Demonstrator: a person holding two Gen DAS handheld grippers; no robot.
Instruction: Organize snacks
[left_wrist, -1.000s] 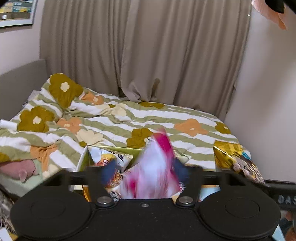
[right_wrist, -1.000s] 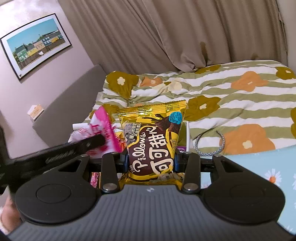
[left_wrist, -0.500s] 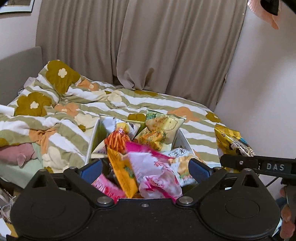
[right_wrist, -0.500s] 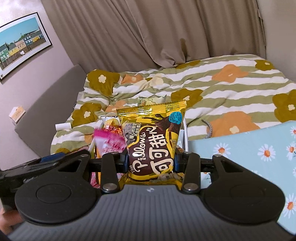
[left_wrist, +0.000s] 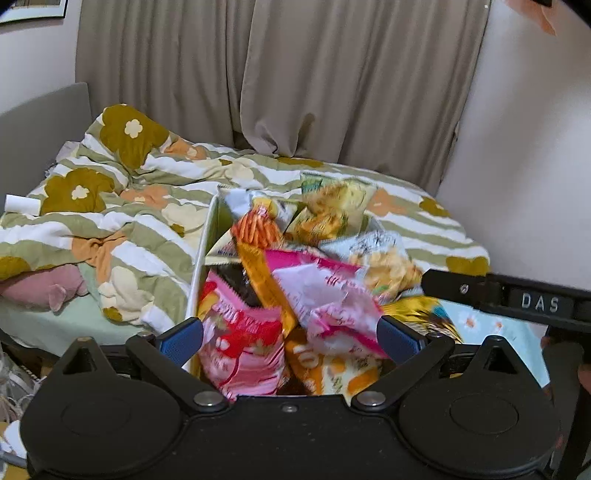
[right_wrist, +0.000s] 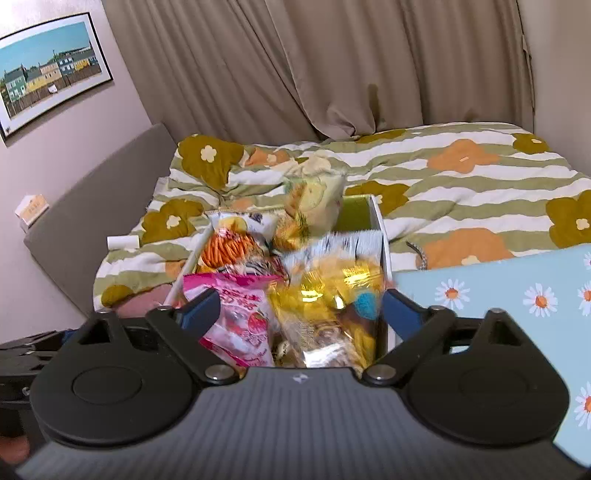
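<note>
1. Two grippers hang over a white box (left_wrist: 201, 258) packed with snack bags, which stands at the edge of a bed (right_wrist: 461, 192) covered with a striped, flowered quilt.
2. Seen from the left wrist, the left gripper (left_wrist: 290, 338) has its jaws spread wide with nothing between them; a pink-and-white packet (left_wrist: 325, 295), blurred, lies on top of the pile just ahead of the blue pads (left_wrist: 181, 338).
3. Seen from the right wrist, the right gripper (right_wrist: 297, 312) is also spread apart and empty; the gold-and-brown Pillows packet (right_wrist: 328, 310), blurred, sits in the box between and below the fingertips, beside a pink strawberry bag (right_wrist: 240, 317).
4. Farther back in the box stand an orange stick-snack bag (left_wrist: 256, 229) and a yellow-green bag (left_wrist: 332, 210).
5. Blue cloth printed with daisies (right_wrist: 517, 295) lies just right of the box.
</note>
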